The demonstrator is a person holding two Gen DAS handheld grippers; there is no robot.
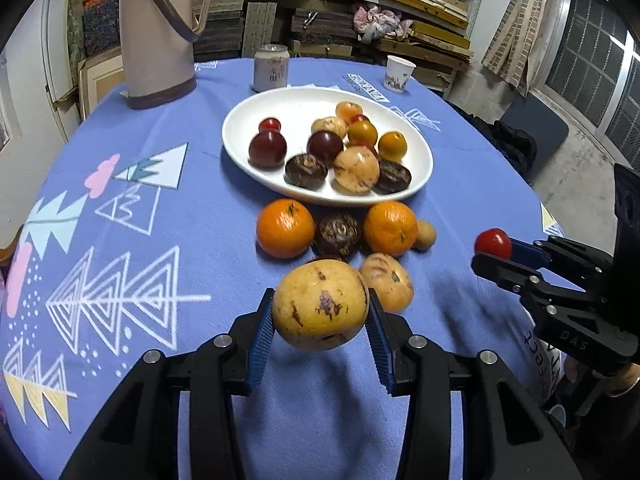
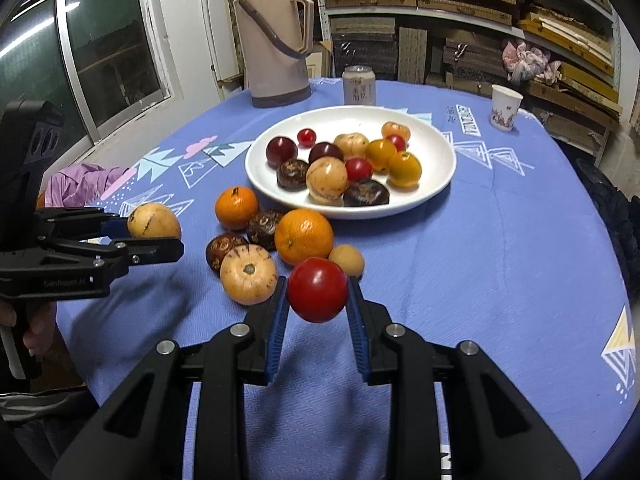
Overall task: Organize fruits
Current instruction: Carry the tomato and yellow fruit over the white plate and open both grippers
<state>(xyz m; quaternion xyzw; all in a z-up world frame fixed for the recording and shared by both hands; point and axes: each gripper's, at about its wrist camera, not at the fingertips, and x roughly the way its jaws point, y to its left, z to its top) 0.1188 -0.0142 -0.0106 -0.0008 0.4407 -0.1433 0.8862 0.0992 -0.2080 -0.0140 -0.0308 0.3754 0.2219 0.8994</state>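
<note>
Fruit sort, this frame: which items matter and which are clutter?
Job: yellow fruit in left gripper; red tomato in right gripper; white plate; loose oranges.
Clutter: thermos, can, paper cup.

I am reading "GenRobot.AI" in pale letters on the black body of the left gripper (image 2: 158, 236) as it shows from the right wrist camera. From the left wrist camera I am making out "DAS" on the underside of the right gripper (image 1: 490, 254). The can (image 2: 359, 86) is carrying printed characters, but they are blurring too much for me to read. The paper cup (image 2: 505, 107) is showing only a pattern, no words.
</note>
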